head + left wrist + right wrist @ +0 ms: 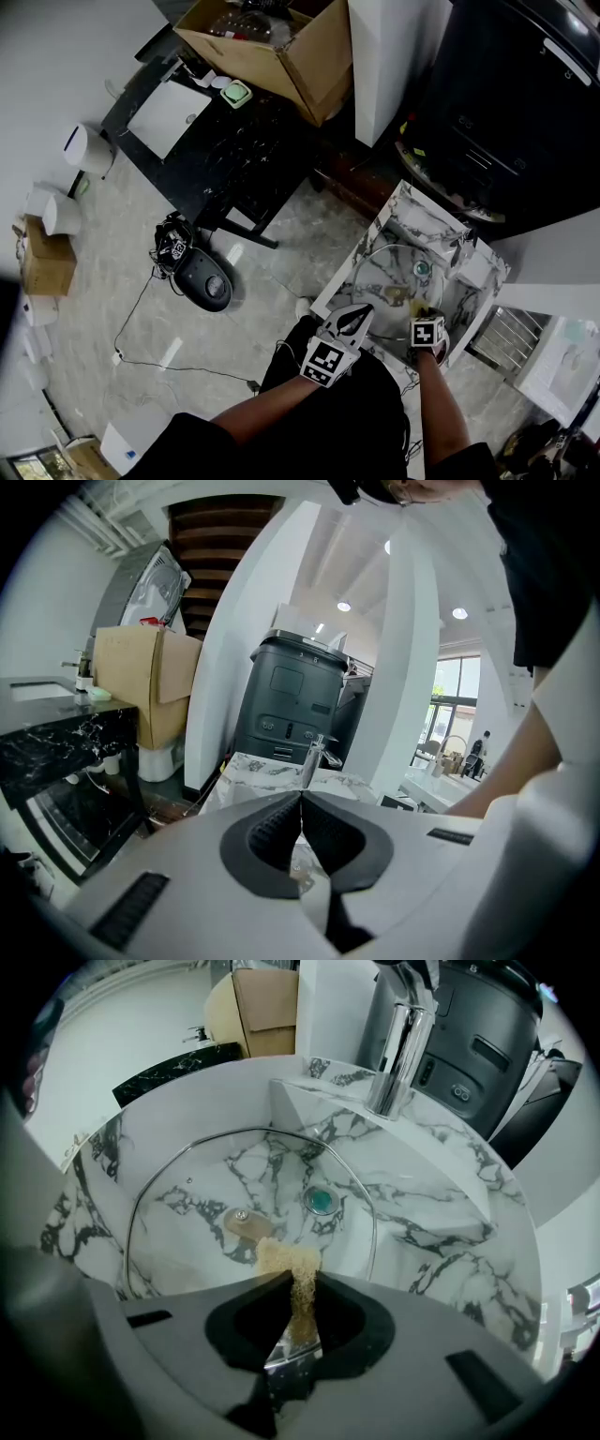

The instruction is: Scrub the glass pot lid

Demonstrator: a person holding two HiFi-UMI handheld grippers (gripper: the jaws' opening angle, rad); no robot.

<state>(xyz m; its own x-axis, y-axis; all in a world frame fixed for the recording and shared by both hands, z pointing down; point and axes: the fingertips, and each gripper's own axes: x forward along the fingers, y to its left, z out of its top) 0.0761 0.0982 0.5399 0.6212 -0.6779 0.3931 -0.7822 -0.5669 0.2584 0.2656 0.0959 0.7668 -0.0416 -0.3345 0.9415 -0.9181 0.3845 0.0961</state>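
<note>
The glass pot lid (187, 1194) is lying in the marble sink (441, 1251), spanning most of the basin, its steel rim curving from the near left wall round to the step under the chrome faucet (398, 1049). It is resting close to flat; which face is turned up cannot be told. Its tan handle (246, 1222) is sitting at the centre with a small screw showing, its long axis running from the far left toward the near right. The green drain plug (322, 1200) is showing through the glass just beyond the handle.

The right gripper (298, 1283) is clenching a tan scrubbing sponge (286, 1258), which is sticking out past the jaw tips and pressing on the glass just beside the handle. The left gripper (302, 799) is pointing level across the sink toward the faucet with its jaw tips closing on each other. In the head view it is hanging over the lid's near rim, but whether it is pinching that rim cannot be told.

A dark grey bin (295, 700) is standing behind the faucet, and a white pillar (394, 56) is rising beside it. Farther left, a cardboard box (272, 47) is sitting at the end of a black table (216, 150). A round black device (202, 279) with a trailing cable is lying on the floor, well apart from the sink.
</note>
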